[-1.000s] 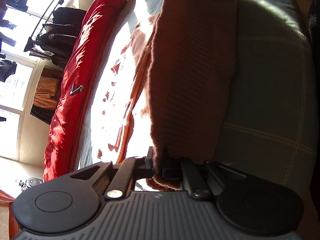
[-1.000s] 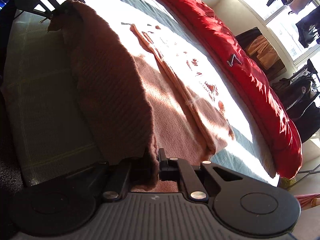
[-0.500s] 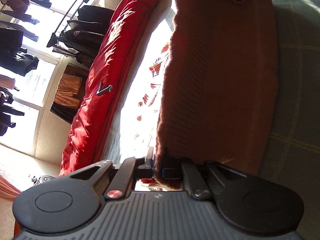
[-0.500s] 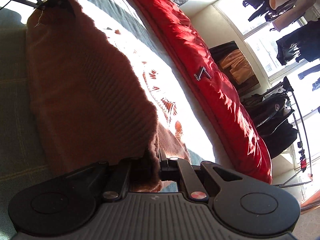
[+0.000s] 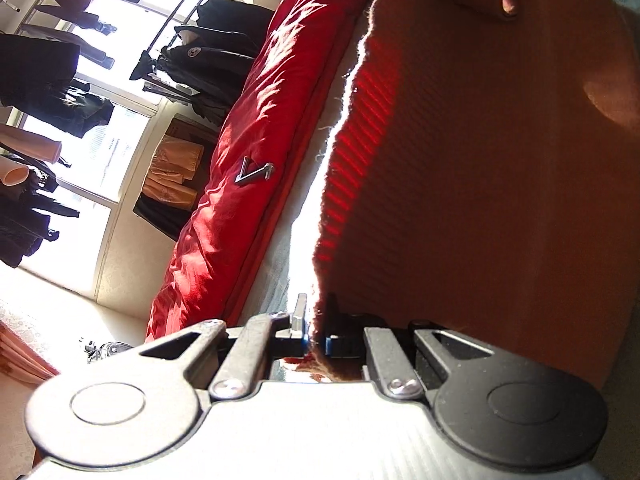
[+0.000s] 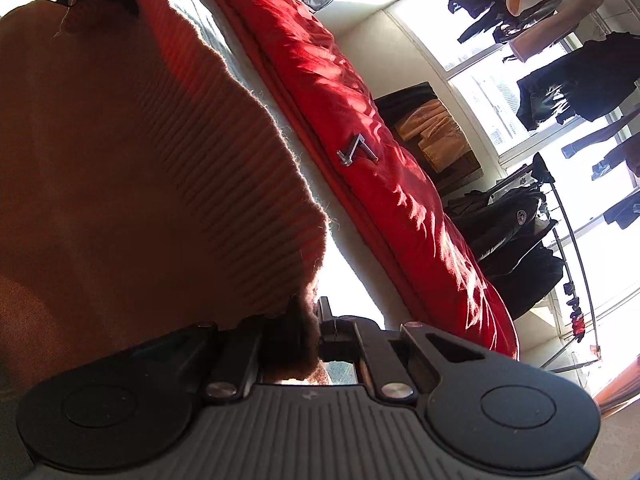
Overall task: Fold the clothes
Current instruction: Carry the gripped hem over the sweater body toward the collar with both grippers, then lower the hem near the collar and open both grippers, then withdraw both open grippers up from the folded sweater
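- The rust-brown ribbed knit sweater (image 5: 500,160) hangs stretched between the two grippers, above the grey-green bed (image 6: 224,46), its held edge running straight from one to the other.
- The left gripper (image 5: 316,334) has its jaws pinched narrow on one end of that edge; the cloth passes right between them.
- The right gripper (image 6: 310,330) grips the other end the same way, jaws narrow on a bunched corner.
- So the long axis of the held span is the line between the grippers; neither is nearer, each holds its own end.
- The knit's body falls away from the edge on the side turned from the red quilt (image 5: 256,168), which lies along the bed's far side.
- My judgement: whether the edge goes down onto the bed to make a fold depends on keeping both ends level.
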Tool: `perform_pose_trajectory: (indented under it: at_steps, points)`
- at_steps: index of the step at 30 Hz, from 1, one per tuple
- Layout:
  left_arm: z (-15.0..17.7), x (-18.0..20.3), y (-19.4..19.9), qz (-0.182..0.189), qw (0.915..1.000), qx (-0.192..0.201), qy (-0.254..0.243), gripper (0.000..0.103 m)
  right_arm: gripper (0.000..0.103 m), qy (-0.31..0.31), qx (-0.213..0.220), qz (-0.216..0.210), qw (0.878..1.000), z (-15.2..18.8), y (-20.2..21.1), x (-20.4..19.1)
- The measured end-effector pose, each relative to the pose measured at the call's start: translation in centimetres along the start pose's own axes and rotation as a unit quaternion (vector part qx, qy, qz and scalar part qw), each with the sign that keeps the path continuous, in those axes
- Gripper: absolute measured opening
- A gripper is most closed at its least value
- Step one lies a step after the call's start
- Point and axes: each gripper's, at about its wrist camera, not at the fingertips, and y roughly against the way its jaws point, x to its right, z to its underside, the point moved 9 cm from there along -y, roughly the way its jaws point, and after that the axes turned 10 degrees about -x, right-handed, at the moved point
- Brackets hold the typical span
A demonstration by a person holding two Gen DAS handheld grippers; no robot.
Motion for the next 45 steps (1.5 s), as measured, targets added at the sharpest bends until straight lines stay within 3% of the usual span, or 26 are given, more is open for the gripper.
perform_pose_trajectory:
  at_steps: [8, 16, 20, 24, 25, 27, 28, 29, 30, 40, 43, 45]
  points:
    - [-1.6, -0.2, -4.2, 0.014, 0.9993, -0.017, 0.029, 0.006, 0.008, -0.032, -0.023, -0.014, 0.999, -0.1, -4.0, -0.2]
    - [-1.4, 2.2, -7.4, 0.04, 0.9978, -0.035, 0.04, 0.006, 0.008, -0.064, -0.051, -0.033, 0.996, 0.1, -7.9, -0.7]
    - [-1.2, 3.2, -7.2, 0.028, 0.9985, -0.031, 0.035, 0.006, 0.008, -0.08, -0.051, -0.039, 0.995, 0.2, -8.3, -0.8]
    - [-1.3, 3.3, -7.6, 0.021, 0.9986, -0.022, 0.043, 0.02, 0.01, -0.097, -0.045, -0.042, 0.993, 0.3, -8.1, -0.8]
    - [-1.4, 3.0, -7.7, 0.018, 0.9982, -0.02, 0.054, 0.028, 0.014, -0.101, -0.043, -0.043, 0.993, 0.3, -8.0, -0.8]
    - [-1.5, 2.3, -7.2, 0.006, 0.9964, -0.014, 0.083, 0.054, 0.034, -0.109, -0.04, -0.045, 0.992, 0.4, -7.9, -0.7]
    - [-1.7, 1.6, -7.1, 0.004, 0.9951, -0.011, 0.099, 0.065, 0.057, -0.113, -0.039, -0.046, 0.992, 0.5, -7.8, -0.7]
    - [-1.8, 1.2, -6.8, 0.006, 0.9937, -0.004, 0.112, 0.067, 0.078, -0.118, -0.037, -0.047, 0.991, 0.5, -7.7, -0.7]
    - [-1.8, 1.0, -6.4, 0.013, 0.9927, 0.003, 0.12, 0.068, 0.083, -0.122, -0.036, -0.048, 0.991, 0.5, -7.7, -0.7]
    - [-0.1, 1.4, -1.7, 0.043, 0.9893, 0.025, 0.137, 0.068, 0.086, -0.121, -0.019, -0.054, 0.991, 2.4, -3.9, -0.7]
    - [0.3, 2.7, 0.7, 0.103, 0.9805, 0.042, 0.162, 0.075, 0.086, -0.131, -0.011, -0.082, 0.988, 3.0, -2.4, -0.6]
    - [0.2, 3.9, 1.3, 0.173, 0.9671, 0.046, 0.181, 0.075, 0.086, -0.152, -0.011, -0.13, 0.98, 3.4, -1.7, -0.9]
